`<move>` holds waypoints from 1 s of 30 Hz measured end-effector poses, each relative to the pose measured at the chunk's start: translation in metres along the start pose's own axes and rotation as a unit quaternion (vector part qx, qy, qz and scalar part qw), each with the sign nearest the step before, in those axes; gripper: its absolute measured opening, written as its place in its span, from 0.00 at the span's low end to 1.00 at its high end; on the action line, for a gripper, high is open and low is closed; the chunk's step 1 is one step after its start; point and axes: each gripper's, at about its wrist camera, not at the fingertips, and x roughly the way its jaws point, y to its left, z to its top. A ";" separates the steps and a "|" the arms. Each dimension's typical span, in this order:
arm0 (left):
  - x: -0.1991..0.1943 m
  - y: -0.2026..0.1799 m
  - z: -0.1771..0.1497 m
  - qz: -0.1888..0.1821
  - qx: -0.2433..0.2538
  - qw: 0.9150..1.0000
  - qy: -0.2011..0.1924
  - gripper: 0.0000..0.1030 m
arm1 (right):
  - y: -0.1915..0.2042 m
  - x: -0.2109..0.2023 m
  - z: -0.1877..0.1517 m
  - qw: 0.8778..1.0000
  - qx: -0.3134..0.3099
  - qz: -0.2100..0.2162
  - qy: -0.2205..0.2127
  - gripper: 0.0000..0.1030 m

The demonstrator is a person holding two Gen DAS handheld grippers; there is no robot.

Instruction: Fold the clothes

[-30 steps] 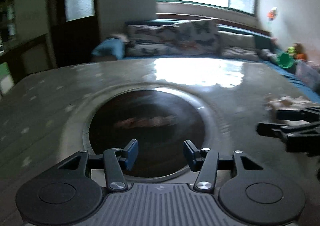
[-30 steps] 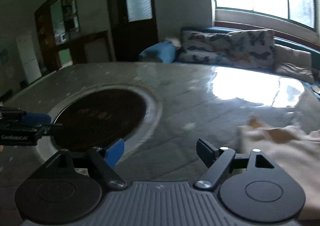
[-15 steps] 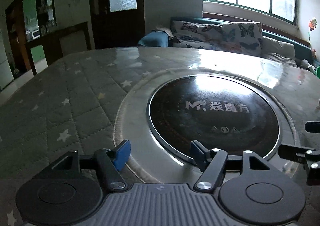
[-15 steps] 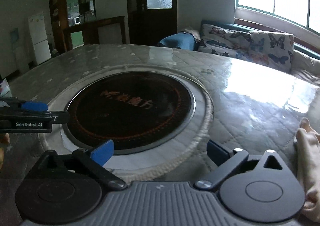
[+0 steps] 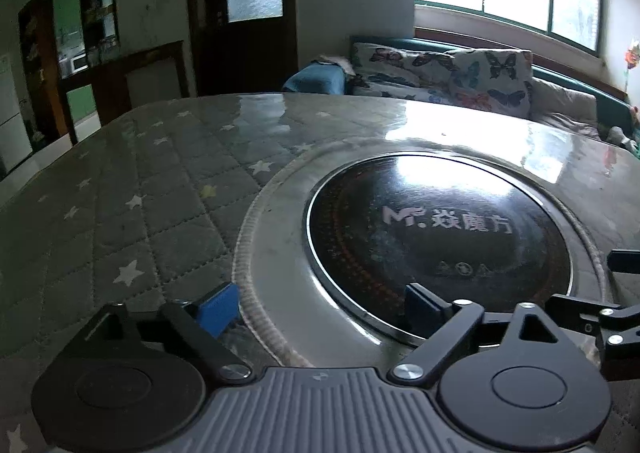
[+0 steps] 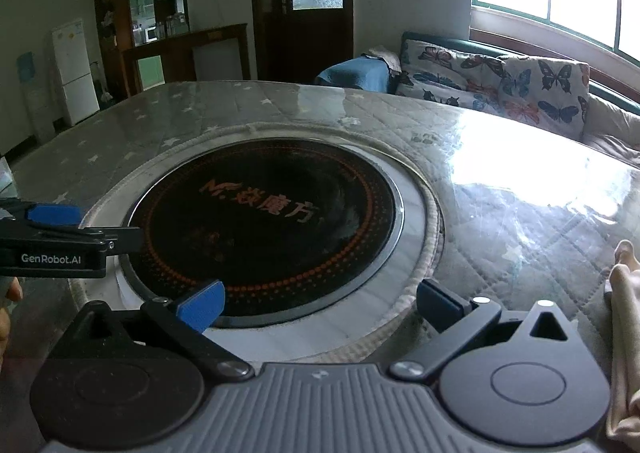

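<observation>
Both claws have swung left since a second ago, the dark round hob now square ahead.
Left claw (image 5: 320, 307) gapes wide, empty, above the hob (image 5: 440, 241) rim. Right claw (image 6: 320, 305) likewise wide and empty. Cream garment (image 6: 624, 333) lies on the quilted table (image 6: 520, 213), just right of the right claw.

I saw a round table (image 6: 280, 109) under a quilted, star-printed cover sealed by glossy clear film. A black round cooktop (image 6: 264, 229) with a printed logo sat set into its middle, ringed by a pale band. Right of the cooktop, a beige garment (image 6: 622, 333) lay on the cover at the frame's edge.
</observation>
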 end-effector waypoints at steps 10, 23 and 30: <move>0.003 0.001 0.000 0.005 -0.003 1.000 0.006 0.98 | 0.003 0.006 0.003 1.000 -0.001 0.003 0.003 1.00; 0.006 -0.003 0.000 0.013 0.011 1.000 0.012 1.00 | 0.008 0.011 0.003 1.000 -0.012 -0.005 0.008 1.00; 0.007 -0.004 0.001 0.015 0.014 1.000 0.014 1.00 | 0.010 0.012 0.003 1.000 -0.017 -0.009 0.011 1.00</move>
